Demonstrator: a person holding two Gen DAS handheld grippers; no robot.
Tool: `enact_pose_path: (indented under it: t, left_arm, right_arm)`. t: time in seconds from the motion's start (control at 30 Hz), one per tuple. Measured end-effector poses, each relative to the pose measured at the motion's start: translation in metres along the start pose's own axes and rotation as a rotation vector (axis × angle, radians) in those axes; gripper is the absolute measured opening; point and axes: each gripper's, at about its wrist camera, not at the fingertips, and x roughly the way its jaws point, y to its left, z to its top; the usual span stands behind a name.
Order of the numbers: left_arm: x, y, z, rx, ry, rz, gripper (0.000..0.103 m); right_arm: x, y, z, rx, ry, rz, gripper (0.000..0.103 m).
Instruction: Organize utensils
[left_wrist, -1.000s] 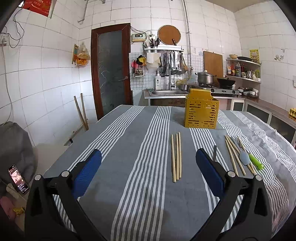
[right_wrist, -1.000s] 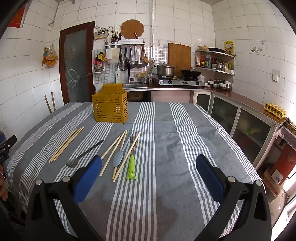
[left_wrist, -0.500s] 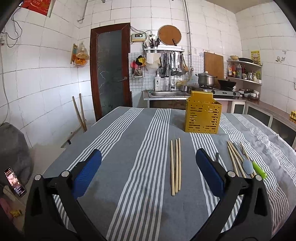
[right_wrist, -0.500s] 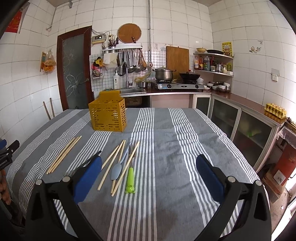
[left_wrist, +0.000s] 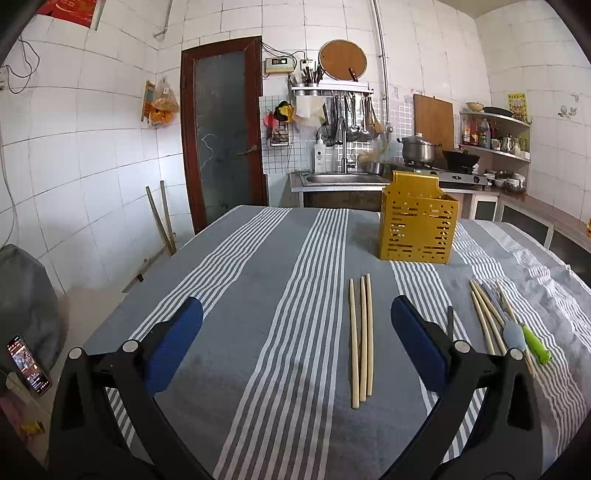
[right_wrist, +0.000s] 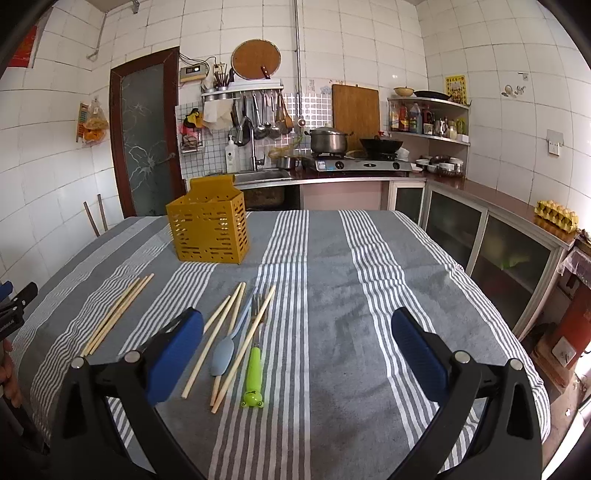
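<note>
A yellow perforated utensil holder (left_wrist: 418, 218) (right_wrist: 208, 229) stands upright at the far side of the striped table. Three wooden chopsticks (left_wrist: 361, 339) (right_wrist: 116, 315) lie side by side in front of my left gripper (left_wrist: 295, 347), which is open and empty above the cloth. More chopsticks (right_wrist: 229, 332) (left_wrist: 487, 314), a grey spoon (right_wrist: 223, 352) (left_wrist: 513, 334) and a green-handled fork (right_wrist: 254, 373) (left_wrist: 535, 345) lie in a loose pile just left of centre before my right gripper (right_wrist: 297, 354), also open and empty. A dark-handled utensil (left_wrist: 450, 321) is partly hidden by a finger.
The grey-and-white striped tablecloth (right_wrist: 351, 288) covers the table, whose edges fall away left and right. Behind it are a sink counter (right_wrist: 266, 177), a stove with a pot (right_wrist: 328, 140) and cabinets (right_wrist: 480, 240). A phone (left_wrist: 27, 363) sits low at the left.
Both grippers have drawn back and dropped slightly lower over the table, so the utensils sit closer and larger in view. Both stay open and empty.
</note>
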Motion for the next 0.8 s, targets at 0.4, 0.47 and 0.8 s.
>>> enact_pose_path:
  t: [0.4, 0.47, 0.8]
  left_arm:
    - [0.013, 0.000, 0.000, 0.002, 0.007, 0.001, 0.098]
    - [0.015, -0.001, 0.000, 0.005, 0.011, 0.001, 0.098]
    - [0.021, -0.004, 0.000, 0.007, 0.021, 0.008, 0.098]
  right_arm:
    - [0.012, 0.005, -0.001, -0.007, 0.026, -0.010, 0.099]
    - [0.013, 0.006, -0.001, -0.010, 0.028, -0.012, 0.099]
    - [0.019, 0.011, -0.002, -0.017, 0.035, -0.010, 0.099]
